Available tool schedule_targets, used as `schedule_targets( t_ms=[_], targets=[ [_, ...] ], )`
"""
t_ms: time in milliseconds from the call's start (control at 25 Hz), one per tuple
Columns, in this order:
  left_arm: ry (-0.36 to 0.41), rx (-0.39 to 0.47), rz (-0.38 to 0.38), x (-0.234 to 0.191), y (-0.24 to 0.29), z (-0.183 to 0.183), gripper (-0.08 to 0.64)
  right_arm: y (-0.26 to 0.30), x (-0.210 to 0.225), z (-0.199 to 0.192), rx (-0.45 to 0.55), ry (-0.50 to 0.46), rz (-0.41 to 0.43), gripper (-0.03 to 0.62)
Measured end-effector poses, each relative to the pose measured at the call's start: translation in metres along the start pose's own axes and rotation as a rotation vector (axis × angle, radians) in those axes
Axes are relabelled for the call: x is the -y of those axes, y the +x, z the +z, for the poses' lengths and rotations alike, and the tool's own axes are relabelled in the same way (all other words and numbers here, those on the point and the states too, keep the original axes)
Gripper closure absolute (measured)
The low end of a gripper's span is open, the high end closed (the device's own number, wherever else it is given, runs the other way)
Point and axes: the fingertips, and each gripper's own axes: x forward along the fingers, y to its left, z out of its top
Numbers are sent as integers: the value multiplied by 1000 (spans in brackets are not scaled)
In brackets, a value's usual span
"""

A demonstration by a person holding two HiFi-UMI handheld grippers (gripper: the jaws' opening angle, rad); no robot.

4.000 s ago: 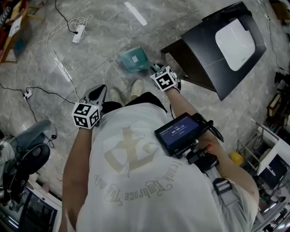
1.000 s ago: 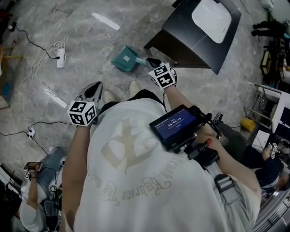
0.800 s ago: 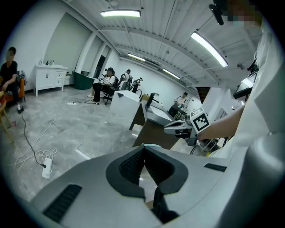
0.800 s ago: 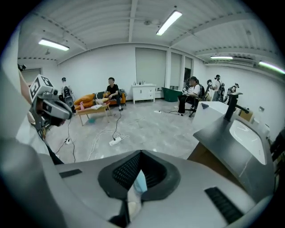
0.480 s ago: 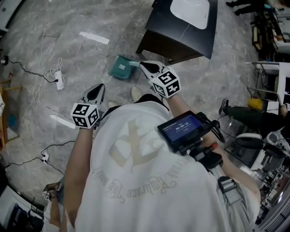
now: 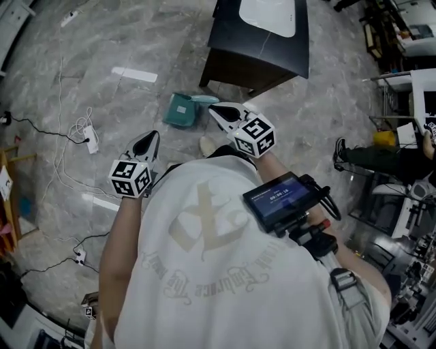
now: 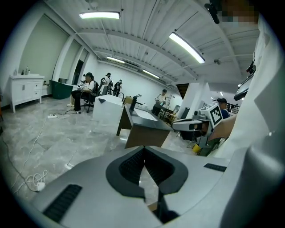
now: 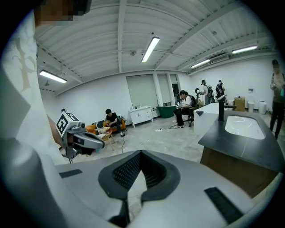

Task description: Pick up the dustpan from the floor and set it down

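Note:
The teal dustpan (image 6: pixel 181 110) lies on the grey marble floor in the head view, its pale handle (image 6: pixel 204 99) pointing right toward the black counter. My right gripper (image 6: pixel 212 109) hangs above the floor just right of that handle, apart from it. Its jaws are shut with nothing between them, as the right gripper view (image 8: pixel 140 153) shows. My left gripper (image 6: pixel 151 135) is lower left of the dustpan, well away from it. It is also shut and empty in the left gripper view (image 7: pixel 143 149). Neither gripper view shows the dustpan.
A black counter (image 6: pixel 259 51) with a white basin (image 6: pixel 269 15) stands just beyond the dustpan. A power strip (image 6: pixel 89 140) and cables trail over the floor at the left. My shoe (image 6: pixel 206 144) is near the dustpan. Chairs, shelves and a seated person (image 6: pixel 381 162) crowd the right.
My right gripper has risen off the floor and now sits higher, beside the dustpan's handle. The dustpan stays flat on the floor. The left gripper has shifted only a little.

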Motion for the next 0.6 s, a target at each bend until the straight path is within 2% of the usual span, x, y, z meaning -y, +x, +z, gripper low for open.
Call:
schedule_targets(
  t_ms=[320,600],
  targets=[
    [11,9,-3,9,-26,-17,549,-8,-28,-14,5,5,-10,577],
    [1,7,11,12,-40,-26,549,-9,-38,-9,14,-11,-6,577]
  ],
)
